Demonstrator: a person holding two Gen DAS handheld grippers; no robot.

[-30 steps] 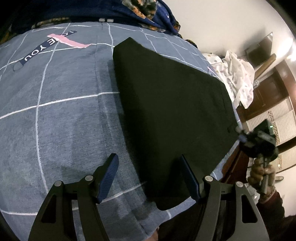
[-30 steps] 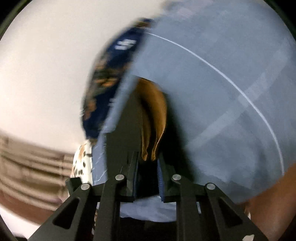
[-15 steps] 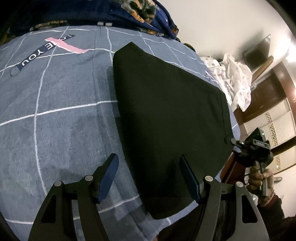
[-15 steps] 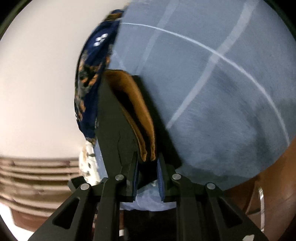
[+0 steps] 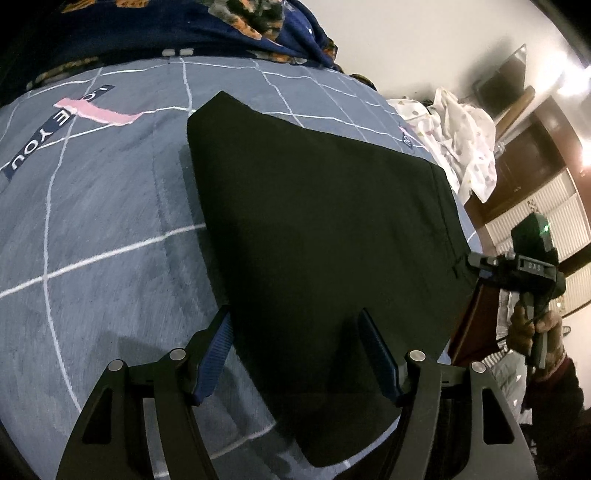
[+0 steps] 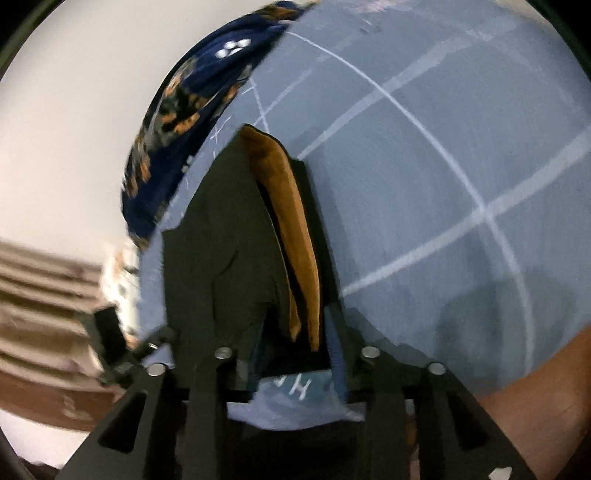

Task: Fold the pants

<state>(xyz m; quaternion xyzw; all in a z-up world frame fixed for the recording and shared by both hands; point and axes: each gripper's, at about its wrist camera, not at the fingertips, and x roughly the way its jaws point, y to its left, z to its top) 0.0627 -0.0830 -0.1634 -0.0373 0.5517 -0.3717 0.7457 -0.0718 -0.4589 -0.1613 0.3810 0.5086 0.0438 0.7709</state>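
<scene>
Black fabric pants lie flat and folded on the bed, on the grey-blue bedsheet with white grid lines. On my left wrist view the waistband end sits toward the right edge of the bed. My left hand-held gripper hovers over the near end of the pants, blue pads wide apart, nothing pinched. My right hand-held gripper is at the waistband end, jaws opening; the black cloth with its orange-brown lining sits between the pads, and I see a gap beside the right pad, so no clamp. Its view is motion-blurred. A dark blue patterned blanket is bunched at the far edge. A white printed cloth hangs just past the bed's right side.
</scene>
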